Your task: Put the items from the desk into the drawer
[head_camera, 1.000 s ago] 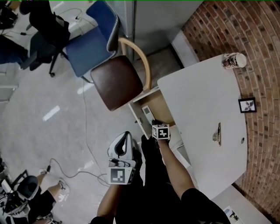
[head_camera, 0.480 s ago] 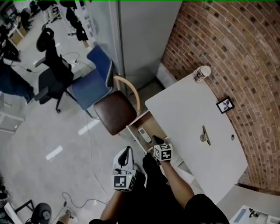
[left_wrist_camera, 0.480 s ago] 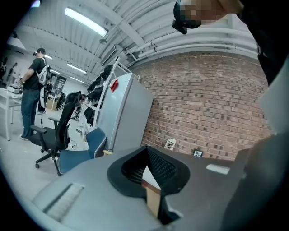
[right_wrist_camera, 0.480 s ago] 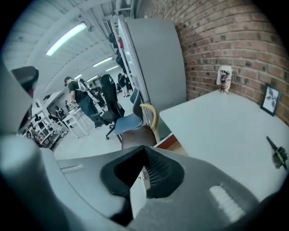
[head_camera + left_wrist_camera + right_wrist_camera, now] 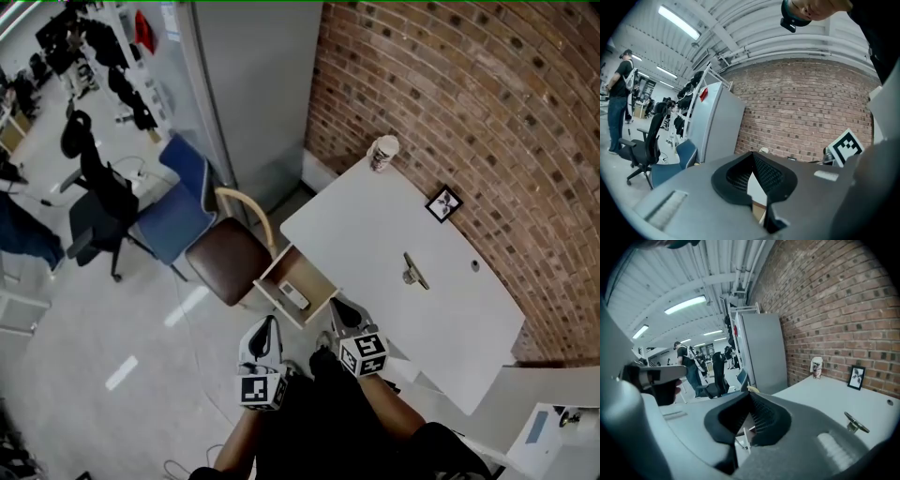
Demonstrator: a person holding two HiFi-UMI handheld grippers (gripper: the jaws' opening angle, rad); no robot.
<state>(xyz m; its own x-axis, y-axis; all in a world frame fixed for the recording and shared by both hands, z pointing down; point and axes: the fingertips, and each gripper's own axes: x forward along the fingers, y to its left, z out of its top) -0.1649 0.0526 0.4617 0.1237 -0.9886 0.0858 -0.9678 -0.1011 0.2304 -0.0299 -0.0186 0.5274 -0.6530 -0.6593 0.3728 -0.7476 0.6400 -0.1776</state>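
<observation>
three things wait on the desk in the head view, cup, frame and metal clip; a pale item, perhaps a remote, lies in the open drawer. left gripper view: left gripper clenched, empty. right gripper view: right gripper likewise, so fetching the metal clip means opening first; a second ago it was down at the drawer, now raised.

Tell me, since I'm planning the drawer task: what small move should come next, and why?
Probably carry the right claw toward the metal object on the desk, opening it: it is shut and empty, the drawer stands open, and that object lies nearest.
</observation>
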